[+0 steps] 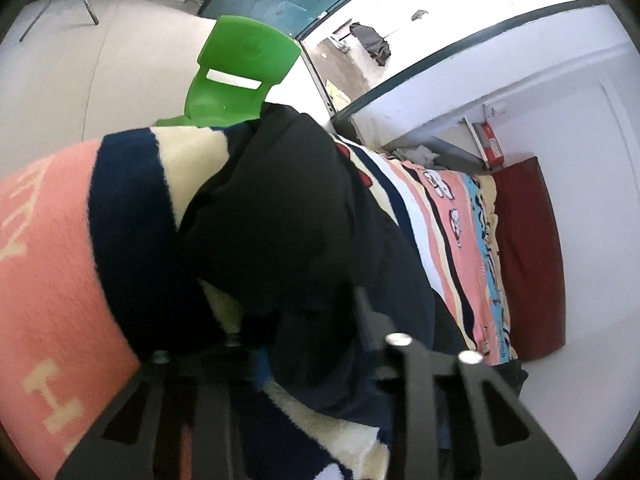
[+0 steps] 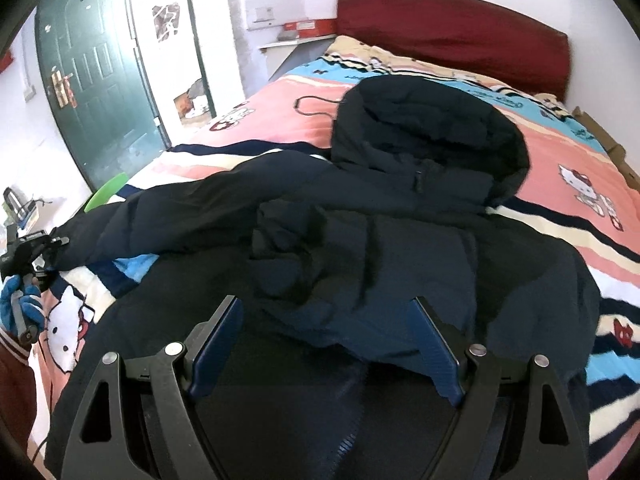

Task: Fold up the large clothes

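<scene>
The right claw (image 2: 326, 340) hangs with jaws wide above the dark hooded jacket (image 2: 400, 248), nothing between its blue pads (image 2: 434, 350). The jacket lies spread on the bed's cartoon blanket (image 2: 560, 152) (hood toward the red headboard (image 2: 452, 28)). Off left, the left claw (image 2: 48, 246) pinches the sleeve end (image 2: 92, 236), jaws narrow.

A bed (image 2: 280, 92) fills most of the right wrist view, running from the lower left up to a dark red headboard (image 2: 452, 28) at the upper right. A striped cartoon-cat blanket (image 2: 560, 216) in pink, blue, cream and navy covers it. Directly on the blanket lies a dark navy hooded jacket (image 2: 400, 248), hood toward the headboard, one sleeve (image 2: 168, 220) stretched to the left edge.
</scene>
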A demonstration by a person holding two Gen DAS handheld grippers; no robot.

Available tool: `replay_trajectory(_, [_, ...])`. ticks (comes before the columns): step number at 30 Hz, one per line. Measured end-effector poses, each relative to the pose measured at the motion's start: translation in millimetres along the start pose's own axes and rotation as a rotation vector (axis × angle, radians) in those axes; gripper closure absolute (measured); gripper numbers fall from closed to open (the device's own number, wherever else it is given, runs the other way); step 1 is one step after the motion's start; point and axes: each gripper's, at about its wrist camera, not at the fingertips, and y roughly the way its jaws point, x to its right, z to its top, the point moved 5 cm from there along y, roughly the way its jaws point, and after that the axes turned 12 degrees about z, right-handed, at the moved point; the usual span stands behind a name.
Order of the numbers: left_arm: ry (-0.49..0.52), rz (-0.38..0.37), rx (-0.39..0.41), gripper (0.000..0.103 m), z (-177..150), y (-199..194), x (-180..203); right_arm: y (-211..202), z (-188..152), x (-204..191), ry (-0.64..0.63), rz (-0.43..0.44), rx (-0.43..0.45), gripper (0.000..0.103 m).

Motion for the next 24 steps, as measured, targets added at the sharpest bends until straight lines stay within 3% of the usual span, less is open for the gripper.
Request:
replay_trajectory(3, [0.014,-0.013,0.006,0.093,1.7,-4.9,5.3,-11.4,-9.1,13.8,0.016,-0.026,0.003,0.02])
replay_trajectory(7, [0.127,0.025,0.057,0.096,-4.0,-19.5,29.2,-25.7,-17.8,29.5,0.012,-0.082,0.007,0.02])
replay_trajectory(13, [0.281,0.017,0.116,0.096,-22.2,-54.9,76.6,-45.5,-32.7,42.0,0.011,-0.151,0.005,0.019])
replay_trajectory(24, [0.532,-0.073,0.169,0.097,-94.2,-114.4,188.3,-85.7,-66.4,64.6,0.039,-0.283,-0.002,0.014])
